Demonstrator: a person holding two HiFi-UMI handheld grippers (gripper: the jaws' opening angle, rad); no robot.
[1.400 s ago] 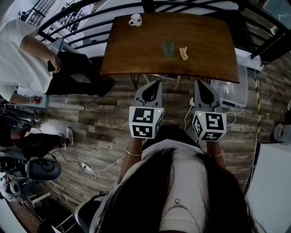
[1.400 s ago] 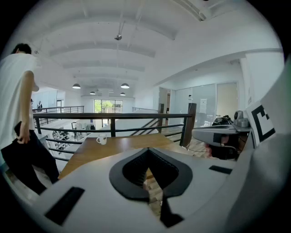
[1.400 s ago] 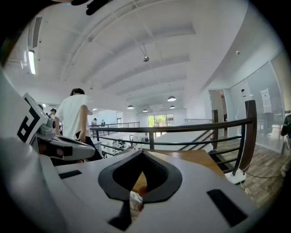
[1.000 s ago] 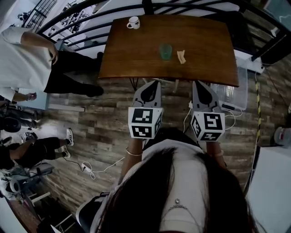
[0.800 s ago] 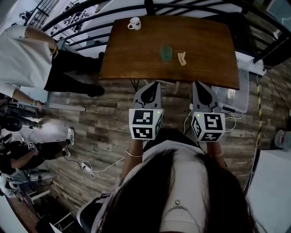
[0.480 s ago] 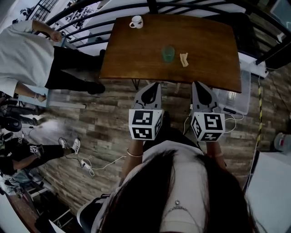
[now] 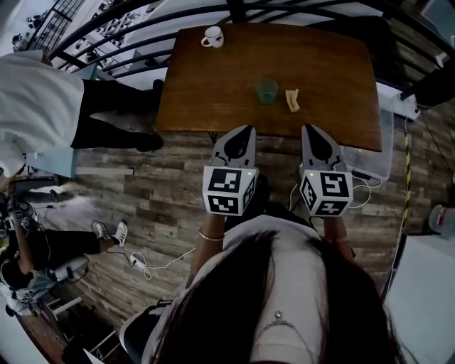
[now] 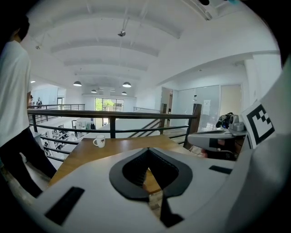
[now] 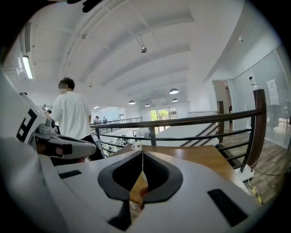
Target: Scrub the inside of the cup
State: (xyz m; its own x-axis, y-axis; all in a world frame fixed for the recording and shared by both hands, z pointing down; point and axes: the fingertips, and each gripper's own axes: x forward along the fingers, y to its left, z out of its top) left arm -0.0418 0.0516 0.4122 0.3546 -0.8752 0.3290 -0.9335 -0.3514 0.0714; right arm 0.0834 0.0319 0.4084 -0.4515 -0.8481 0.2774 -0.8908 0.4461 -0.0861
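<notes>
A see-through green cup (image 7: 267, 90) stands near the middle of the brown wooden table (image 7: 327, 64), with a small beige scrubbing piece (image 7: 291, 99) just to its right. My left gripper (image 7: 244, 131) and right gripper (image 7: 313, 129) are side by side, short of the table's near edge. Both are shut with nothing between the jaws. In the left gripper view the closed left gripper (image 8: 148, 151) points at the table (image 8: 118, 146). The right gripper view has the right gripper (image 9: 142, 154) closed too. The green cup is hidden in both gripper views.
A white mug (image 7: 212, 36) sits at the table's far left corner, also seen as the mug (image 8: 99, 141). A black railing (image 7: 142, 21) runs behind the table. A person in a white shirt (image 7: 35, 99) stands left of it. A clear plastic bin (image 7: 366, 153) and cables lie on the floor at right.
Both grippers have come closer to the table's near edge, and the table sits lower in the head view. The person at left has shifted leftward.
</notes>
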